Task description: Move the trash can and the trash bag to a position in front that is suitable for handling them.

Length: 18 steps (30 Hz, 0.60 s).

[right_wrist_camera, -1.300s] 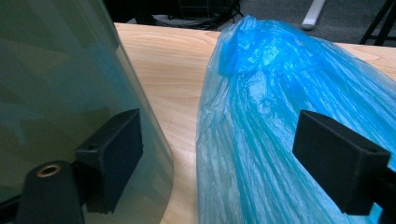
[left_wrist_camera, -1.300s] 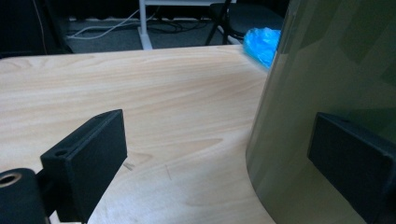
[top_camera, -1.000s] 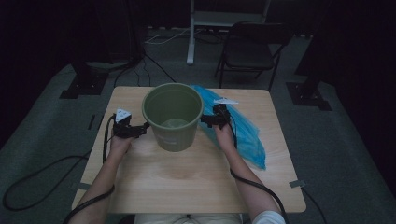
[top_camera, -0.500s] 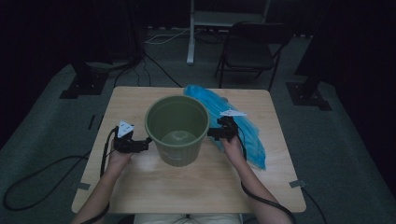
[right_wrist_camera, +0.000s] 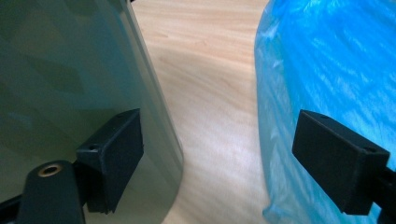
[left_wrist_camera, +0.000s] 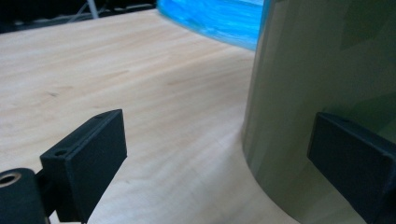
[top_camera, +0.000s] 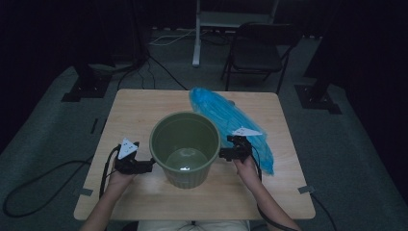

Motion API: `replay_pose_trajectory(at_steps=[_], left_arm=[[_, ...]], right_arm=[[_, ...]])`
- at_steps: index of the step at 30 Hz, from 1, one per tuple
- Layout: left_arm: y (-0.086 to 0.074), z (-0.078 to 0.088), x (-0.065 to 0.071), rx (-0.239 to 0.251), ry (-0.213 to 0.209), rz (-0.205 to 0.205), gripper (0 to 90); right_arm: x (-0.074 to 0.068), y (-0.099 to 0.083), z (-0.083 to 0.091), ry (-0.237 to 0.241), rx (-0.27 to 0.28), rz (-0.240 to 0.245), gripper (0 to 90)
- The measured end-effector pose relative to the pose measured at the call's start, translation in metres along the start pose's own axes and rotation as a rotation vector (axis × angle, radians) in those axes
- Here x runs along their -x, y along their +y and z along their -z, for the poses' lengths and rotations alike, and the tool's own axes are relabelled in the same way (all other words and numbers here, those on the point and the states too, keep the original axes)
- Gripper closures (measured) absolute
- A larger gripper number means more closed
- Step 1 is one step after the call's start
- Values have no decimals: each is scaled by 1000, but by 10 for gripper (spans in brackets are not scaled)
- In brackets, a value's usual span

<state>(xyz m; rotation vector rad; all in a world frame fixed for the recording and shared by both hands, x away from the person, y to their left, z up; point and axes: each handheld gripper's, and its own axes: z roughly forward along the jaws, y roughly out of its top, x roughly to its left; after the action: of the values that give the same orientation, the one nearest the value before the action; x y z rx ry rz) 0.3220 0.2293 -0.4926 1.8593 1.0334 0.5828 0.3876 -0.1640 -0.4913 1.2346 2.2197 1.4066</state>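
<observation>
We are flanking the green bucket (top_camera: 184, 149) standing on the tabletop (top_camera: 139, 108), left gripper (top_camera: 144, 166) and right gripper (top_camera: 226, 154) each pressing one wide-spread jaw against its wall, the blue bag (top_camera: 231, 120) lying just behind it.

A dark studio-like lab: stand bases (top_camera: 84, 89), floor cables (top_camera: 159, 67), a folding chair (top_camera: 257, 50).

One wooden desk (top_camera: 144, 115) carries one green bucket (top_camera: 185, 144) at its middle and one blue plastic bag (top_camera: 226, 115) to the right of it. Two grippers are at the bucket, the left gripper (top_camera: 144, 166) and the right gripper (top_camera: 226, 154), one on each side. One folding chair (top_camera: 257, 48) stands on the floor beyond the far edge.
</observation>
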Motion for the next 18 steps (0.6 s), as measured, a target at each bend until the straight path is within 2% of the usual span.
replay_pose_trajectory(at_steps=[7, 15, 18], left_arm=[[-3, 8, 13, -3, -15, -34, 52], [-9, 14, 21, 0, -36, -17, 51], [-10, 16, 25, 4, -35, -26, 51]], right_arm=[[-3, -9, 13, 6, -1, -12, 158], [-7, -22, 25, 24, 13, -31, 158], [-9, -24, 28, 18, 9, -34, 157]])
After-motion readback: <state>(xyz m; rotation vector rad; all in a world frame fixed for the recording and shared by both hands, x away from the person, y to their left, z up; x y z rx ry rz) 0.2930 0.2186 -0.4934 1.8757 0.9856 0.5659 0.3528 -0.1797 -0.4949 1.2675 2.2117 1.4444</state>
